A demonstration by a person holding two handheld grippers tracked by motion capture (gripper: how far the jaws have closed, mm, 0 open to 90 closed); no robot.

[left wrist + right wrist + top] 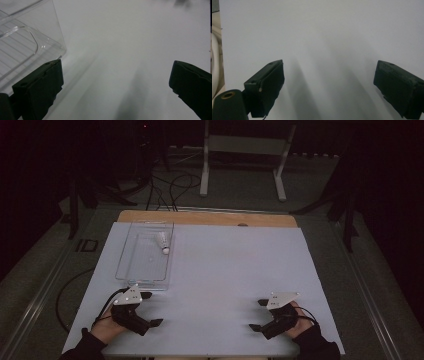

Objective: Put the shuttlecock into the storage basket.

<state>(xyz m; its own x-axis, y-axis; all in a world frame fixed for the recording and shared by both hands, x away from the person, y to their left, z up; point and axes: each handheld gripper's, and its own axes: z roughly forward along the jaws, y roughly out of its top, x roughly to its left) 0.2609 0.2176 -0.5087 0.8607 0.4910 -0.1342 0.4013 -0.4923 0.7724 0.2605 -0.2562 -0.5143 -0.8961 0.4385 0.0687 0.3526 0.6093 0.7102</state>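
I have both grippers parked low in the high view, on the near part of the white table sheet point(225, 270). My left gripper point(149, 309) sits at the lower left of the frame, its jaws spread wide with nothing between them, just below the near end of the clear plastic tray point(131, 270). In the left gripper view that tray's rounded corner point(37, 42) fills the upper left, just beside my left-hand jaw, though I cannot tell whether they touch. My right gripper point(258, 315) rests at the lower right of the high view, well apart from the tray, jaws likewise wide and holding nothing; its own view looks along bare white sheet. The shuttlecock point(163, 241) lies inside the tray toward its far right side, left of centre in the upper half of the high view, cork end pointing toward me, well apart from both grippers.
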